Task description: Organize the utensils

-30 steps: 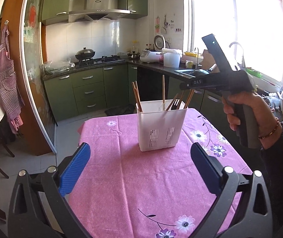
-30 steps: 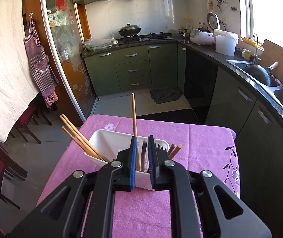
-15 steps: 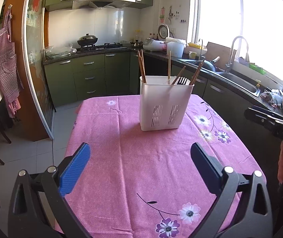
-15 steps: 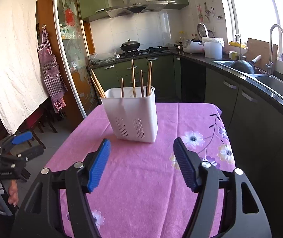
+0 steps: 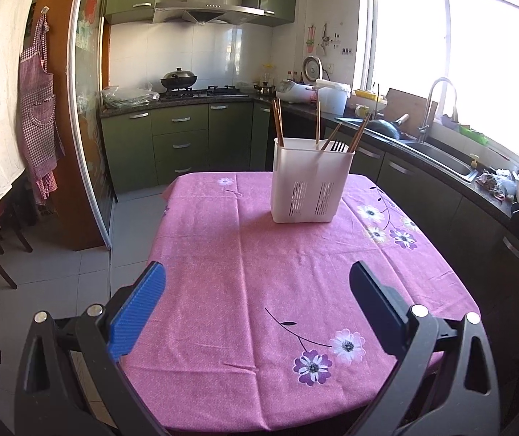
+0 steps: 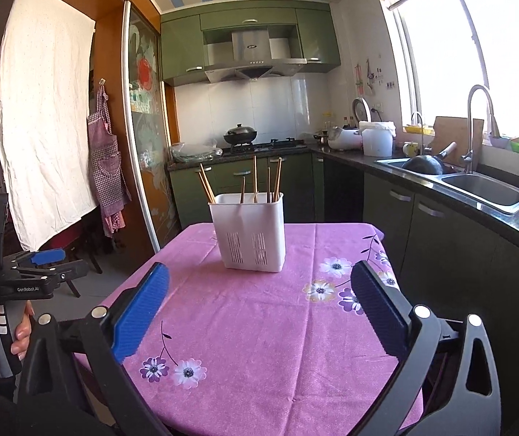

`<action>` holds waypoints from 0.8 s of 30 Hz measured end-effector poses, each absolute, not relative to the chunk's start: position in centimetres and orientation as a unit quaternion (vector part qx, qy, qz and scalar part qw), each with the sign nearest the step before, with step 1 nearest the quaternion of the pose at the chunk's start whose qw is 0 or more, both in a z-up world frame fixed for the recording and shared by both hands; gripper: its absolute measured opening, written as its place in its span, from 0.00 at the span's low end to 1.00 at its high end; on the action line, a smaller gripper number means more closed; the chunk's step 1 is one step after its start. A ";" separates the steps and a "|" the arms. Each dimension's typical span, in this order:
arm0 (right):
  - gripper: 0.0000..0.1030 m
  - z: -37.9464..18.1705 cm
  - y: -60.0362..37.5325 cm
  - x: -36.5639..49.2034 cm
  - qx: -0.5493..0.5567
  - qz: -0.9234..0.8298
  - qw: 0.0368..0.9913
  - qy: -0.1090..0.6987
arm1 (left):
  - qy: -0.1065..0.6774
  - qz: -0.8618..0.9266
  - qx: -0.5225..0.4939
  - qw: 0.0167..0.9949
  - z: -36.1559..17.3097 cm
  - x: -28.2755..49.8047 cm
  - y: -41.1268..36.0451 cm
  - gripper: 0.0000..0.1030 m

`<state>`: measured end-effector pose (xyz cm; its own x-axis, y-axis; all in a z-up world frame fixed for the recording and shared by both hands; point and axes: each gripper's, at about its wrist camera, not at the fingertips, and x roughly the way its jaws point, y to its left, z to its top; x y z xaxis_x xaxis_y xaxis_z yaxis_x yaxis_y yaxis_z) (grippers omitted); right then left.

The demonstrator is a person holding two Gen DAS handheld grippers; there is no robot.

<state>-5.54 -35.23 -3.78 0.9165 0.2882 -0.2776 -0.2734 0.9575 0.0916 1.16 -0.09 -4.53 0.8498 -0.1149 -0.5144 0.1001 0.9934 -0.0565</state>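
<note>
Your left gripper and right gripper were both spread, empty. The chopsticks in the white utensil holder looked light, stiff, slippery; pinching their upper shafts seemed best.

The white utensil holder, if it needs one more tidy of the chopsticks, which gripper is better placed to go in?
Neither by much: the left gripper and right gripper are open, empty, back from the white utensil holder. Slight edge to the right: the holder sits nearer centre in its view.

White caddy upright w/ chopsticks (leaning).
</note>
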 end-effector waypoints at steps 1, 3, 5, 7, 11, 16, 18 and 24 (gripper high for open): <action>0.96 -3.4 -35.3 -6.2 0.031 0.141 0.980 0.138 | 0.264 -0.054 -0.015 0.963 -4.2 0.6 0.1 0.94; 0.96 -2.5 -35.5 -7.2 0.036 0.136 0.982 0.130 | 0.255 -0.050 -0.018 0.966 -3.7 -0.6 0.4 0.94; 0.96 -1.9 -35.6 -8.1 0.037 0.129 0.984 0.121 | 0.249 -0.047 -0.015 0.967 -3.2 -1.7 0.7 0.94; 0.96 -1.6 -35.5 -9.1 0.028 0.123 0.985 0.117 | 0.243 -0.044 -0.011 0.969 -2.9 -2.6 0.9 0.94; 0.96 -1.3 -35.1 -9.9 0.015 0.118 0.986 0.119 | 0.238 -0.036 -0.009 0.970 -2.6 -3.8 1.2 0.94; 0.96 -1.5 -34.6 -10.5 0.003 0.124 0.985 0.123 | 0.239 -0.034 -0.012 0.970 -2.5 -4.3 1.3 0.94; 0.96 -1.5 -34.4 -10.5 0.002 0.126 0.984 0.124 | 0.239 -0.034 -0.012 0.970 -2.5 -4.4 1.2 0.94; 0.96 -1.5 -34.1 -10.5 -0.002 0.128 0.984 0.124 | 0.243 -0.033 -0.017 0.969 -2.5 -4.4 1.3 0.94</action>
<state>-10.45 -34.05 -1.49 0.9365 0.2515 -0.2445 -0.2523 0.9672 0.0283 -4.41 1.31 -2.48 0.8796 -0.0726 -0.4701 0.0562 0.9972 -0.0488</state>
